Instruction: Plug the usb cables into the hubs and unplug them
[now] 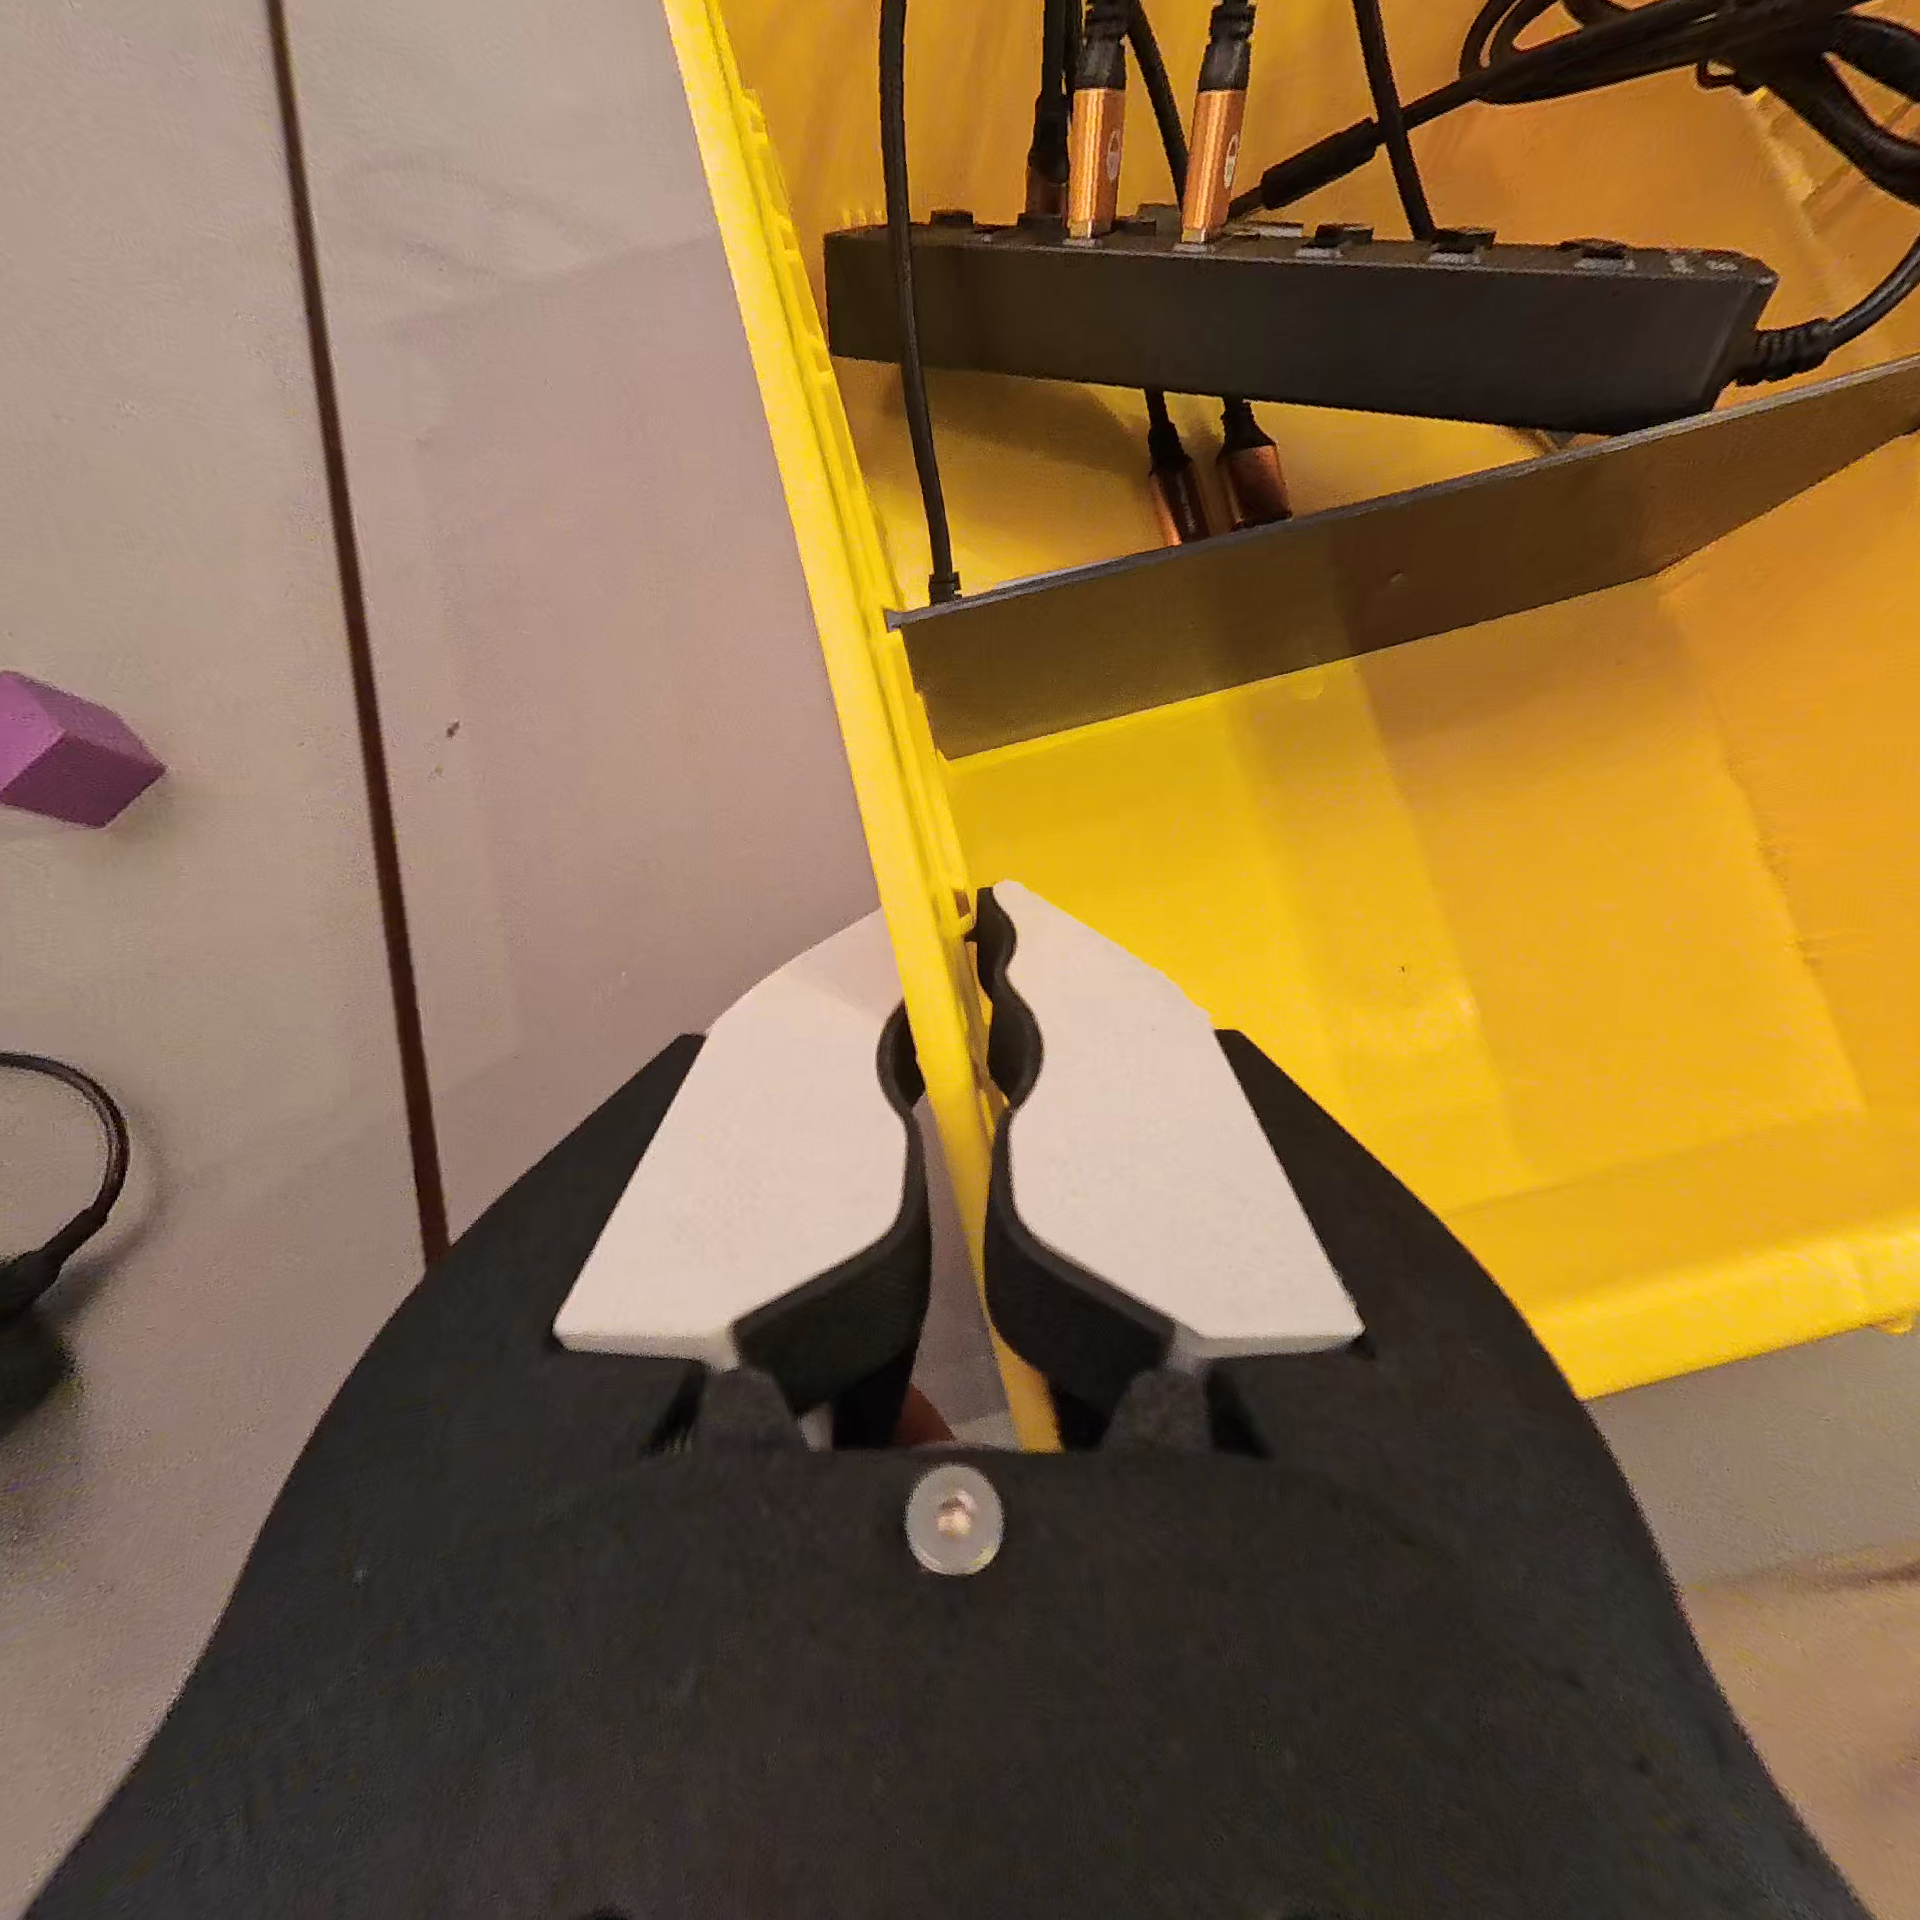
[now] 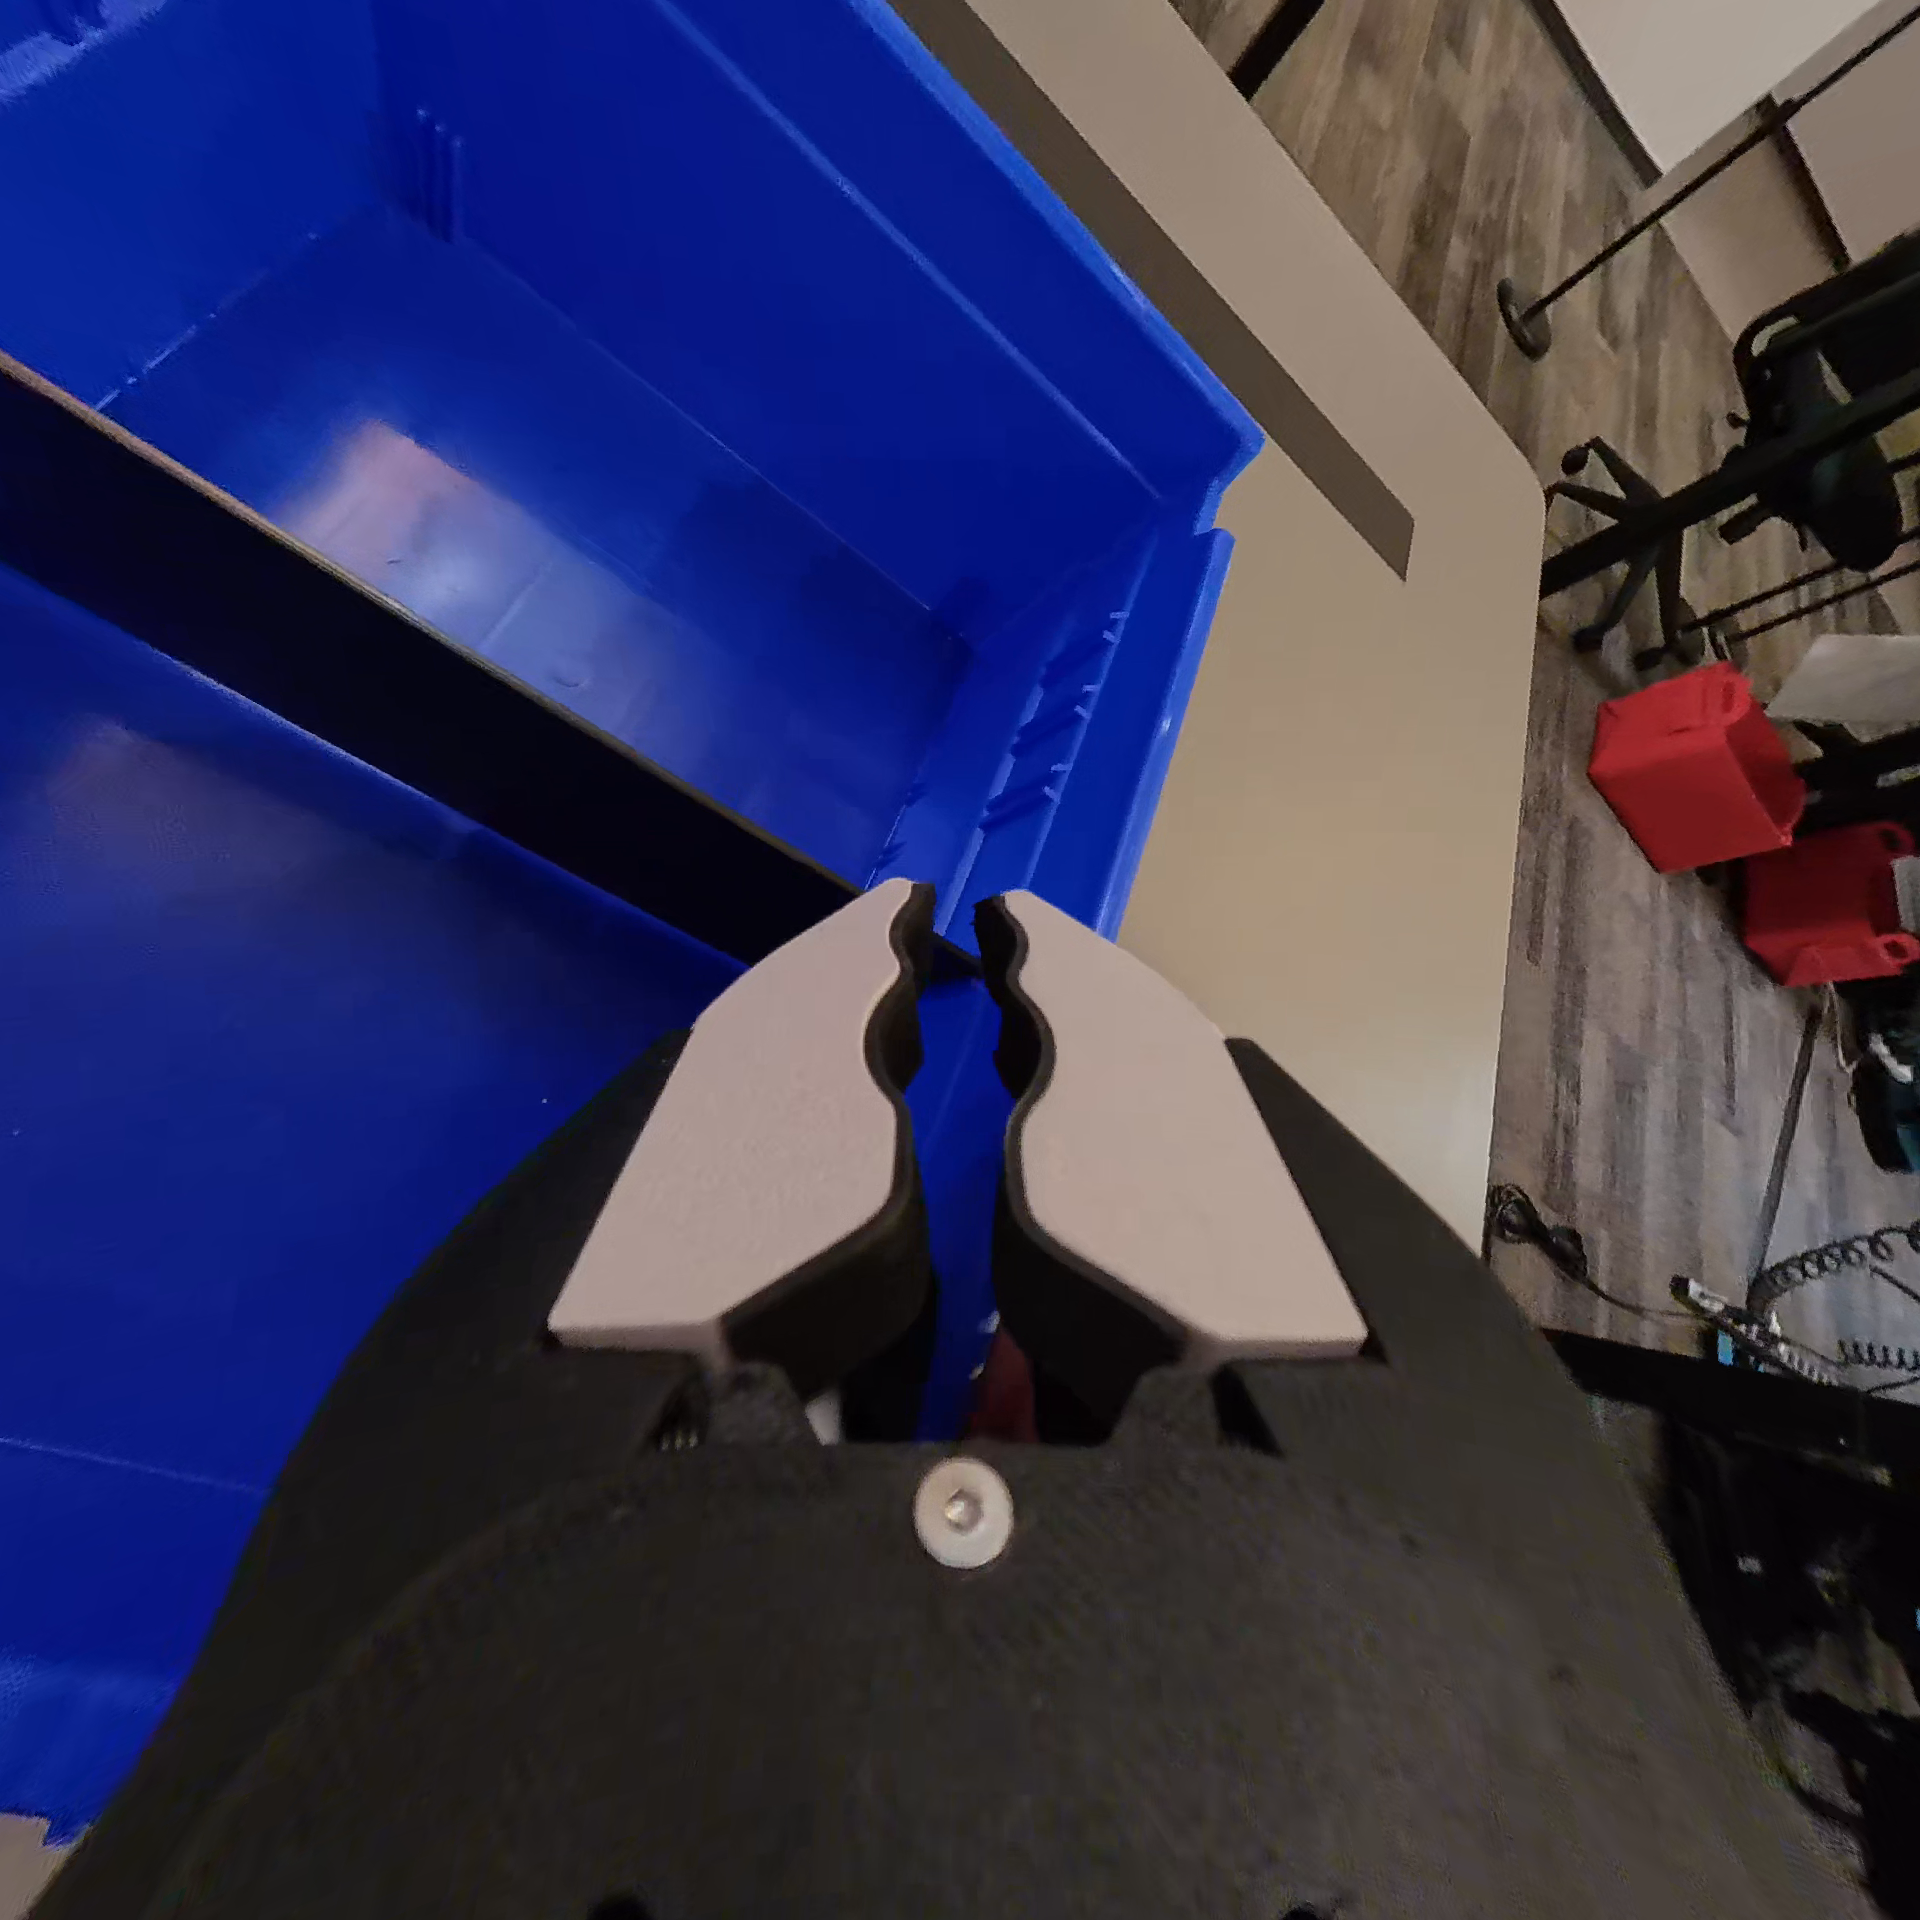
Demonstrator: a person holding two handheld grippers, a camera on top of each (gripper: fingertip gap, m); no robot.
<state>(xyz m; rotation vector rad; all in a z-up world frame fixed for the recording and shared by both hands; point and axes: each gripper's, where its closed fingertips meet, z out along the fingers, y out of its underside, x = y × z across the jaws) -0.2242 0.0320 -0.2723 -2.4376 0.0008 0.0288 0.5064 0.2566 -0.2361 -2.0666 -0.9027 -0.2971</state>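
A yellow bin (image 1: 1455, 935) holds a black USB hub (image 1: 1299, 312) in its far compartment, behind a dark divider (image 1: 1403, 603). Two copper-coloured USB plugs (image 1: 1096, 145) stand plugged into the hub's top; two more (image 1: 1216, 478) show below it. My left gripper (image 1: 951, 914) is shut on the yellow bin's left wall (image 1: 831, 499), one finger outside and one inside. My right gripper (image 2: 954, 899) is shut on the right wall of a blue bin (image 2: 520, 416) next to its dark divider (image 2: 416, 686). No hub or cable shows in the blue bin.
A purple block (image 1: 62, 748) and a black cable loop (image 1: 62, 1174) lie on the table left of the yellow bin. The table's edge (image 2: 1507, 831) runs right of the blue bin. Red boxes (image 2: 1694, 769) and an office chair (image 2: 1818, 416) stand on the floor. The gap from one gripper's tips to the other's is roughly 75 centimetres. My left gripper's tips are some 25 centimetres from the purple block (image 1: 62, 748).
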